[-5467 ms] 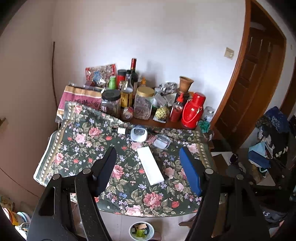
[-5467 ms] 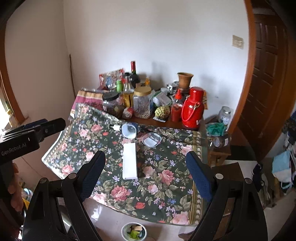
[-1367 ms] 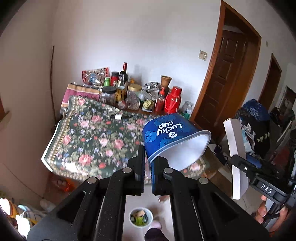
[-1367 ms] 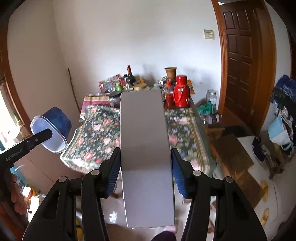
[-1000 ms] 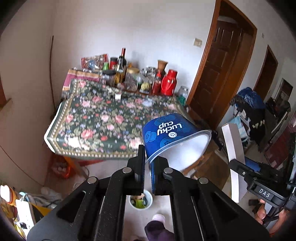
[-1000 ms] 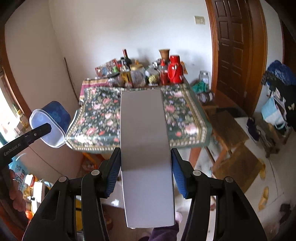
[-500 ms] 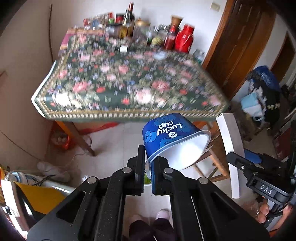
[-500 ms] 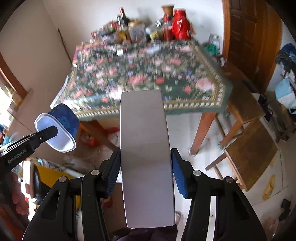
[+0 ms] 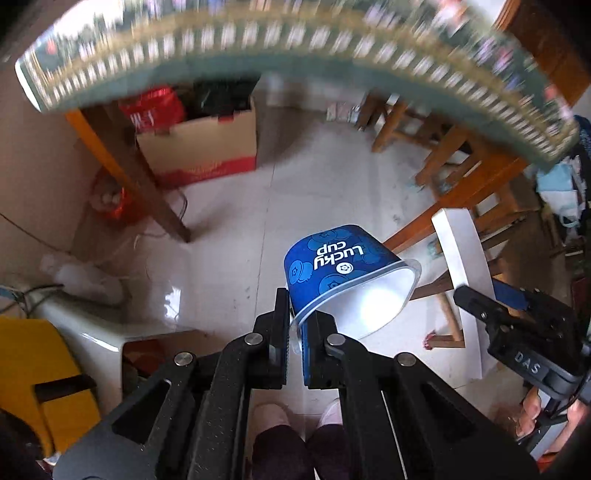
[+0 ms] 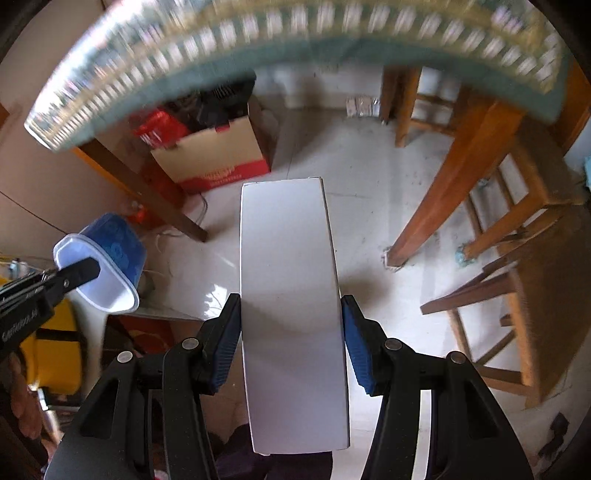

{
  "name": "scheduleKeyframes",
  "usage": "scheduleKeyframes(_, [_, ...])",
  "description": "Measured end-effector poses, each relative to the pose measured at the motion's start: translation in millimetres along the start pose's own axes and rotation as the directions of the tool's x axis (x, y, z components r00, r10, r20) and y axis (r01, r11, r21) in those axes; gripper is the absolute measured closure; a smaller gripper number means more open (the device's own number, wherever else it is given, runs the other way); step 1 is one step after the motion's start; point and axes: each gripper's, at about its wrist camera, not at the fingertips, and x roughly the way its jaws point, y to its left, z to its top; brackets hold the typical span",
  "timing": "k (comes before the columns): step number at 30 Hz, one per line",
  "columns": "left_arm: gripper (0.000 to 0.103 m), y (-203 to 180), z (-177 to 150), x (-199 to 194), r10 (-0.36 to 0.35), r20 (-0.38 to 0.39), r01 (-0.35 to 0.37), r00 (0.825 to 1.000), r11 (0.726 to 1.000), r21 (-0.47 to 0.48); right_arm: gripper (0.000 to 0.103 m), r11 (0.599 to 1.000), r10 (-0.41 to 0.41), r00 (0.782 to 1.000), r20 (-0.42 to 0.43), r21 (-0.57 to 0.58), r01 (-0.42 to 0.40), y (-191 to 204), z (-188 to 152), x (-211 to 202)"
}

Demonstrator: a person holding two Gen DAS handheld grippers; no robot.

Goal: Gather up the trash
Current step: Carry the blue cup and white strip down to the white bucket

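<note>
Now left hand-held gripper (image 9: 295,338) pinches empty blue cup (image 9: 343,273) rim; right hand-held gripper (image 10: 290,332) clamps white box (image 10: 290,295).

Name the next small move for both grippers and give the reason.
Probably tilt both views further down to find a bin: the left gripper pinches the blue cup by its rim, the right gripper clamps the white box, and only floor shows below.

We are counting two grippers: the left gripper (image 9: 295,343) is pinching one blue cup (image 9: 343,273), and the right gripper (image 10: 291,339) is clamping one white box (image 10: 291,314). Under the worktop (image 10: 295,33) we are seeing one cardboard box (image 10: 210,158) and one red bag (image 10: 159,127) beside it.
</note>
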Motion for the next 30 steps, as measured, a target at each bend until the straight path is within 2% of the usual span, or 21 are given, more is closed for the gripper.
scheduleKeyframes(2, [0.099, 5.6, -4.8, 23.6, 0.009, -0.013, -0.009, 1.000, 1.000, -0.006, 0.054, 1.000, 0.005, 1.000, -0.013, -0.009, -0.005, 0.7, -3.0, 32.4])
scheduleKeyframes(8, [0.099, 19.1, -13.0, 90.4, 0.029, -0.050, -0.030, 0.998, 0.999, -0.025, 0.053, 0.998, 0.055, 0.998, -0.028, -0.013, -0.055, -5.0, -6.3, 93.8])
scheduleKeyframes(12, [0.099, 18.6, -14.4, 127.3, 0.043, -0.071, -0.044, 0.997, 0.999, -0.020, 0.040, 0.996, 0.085, 0.995, -0.062, 0.018, -0.084, -11.1, -7.0, 117.4])
scheduleKeyframes(14, [0.099, 15.0, -14.5, 139.3, 0.043, -0.083, -0.044, 0.996, 0.999, -0.014, 0.040, 0.998, 0.067, 0.994, -0.086, 0.014, -0.066, -13.5, -9.1, 125.1])
scheduleKeyframes(19, [0.099, -2.5, -14.1, 168.3, 0.015, -0.121, -0.013, 0.993, 1.000, 0.015, 0.040, 0.999, 0.031, 0.992, -0.121, 0.028, -0.028, -34.0, -12.9, 127.4])
scheduleKeyframes(22, [0.099, -21.3, -13.8, 182.7, -0.024, -0.154, 0.031, 0.988, 0.999, 0.043, 0.040, 0.998, 0.022, 0.992, -0.121, 0.053, -0.015, -46.1, -12.4, 119.3])
scheduleKeyframes(24, [0.082, -35.3, -14.1, 190.4, -0.061, -0.188, 0.075, 0.980, 0.995, 0.066, 0.040, 0.998, 0.010, 0.993, -0.115, 0.063, -0.003, -51.5, -10.8, 115.4])
scheduleKeyframes(26, [0.073, -42.7, -15.0, 194.7, -0.063, -0.210, 0.082, 0.976, 0.993, 0.084, 0.040, 0.998, -0.001, 0.994, -0.109, 0.069, 0.009, -54.4, -9.0, 111.1])
scheduleKeyframes(30, [0.073, -54.0, -15.5, 191.0, -0.026, -0.238, 0.056, 0.971, 0.991, 0.121, 0.040, 0.996, -0.001, 0.995, -0.098, 0.090, 0.010, -56.9, -5.9, 100.2])
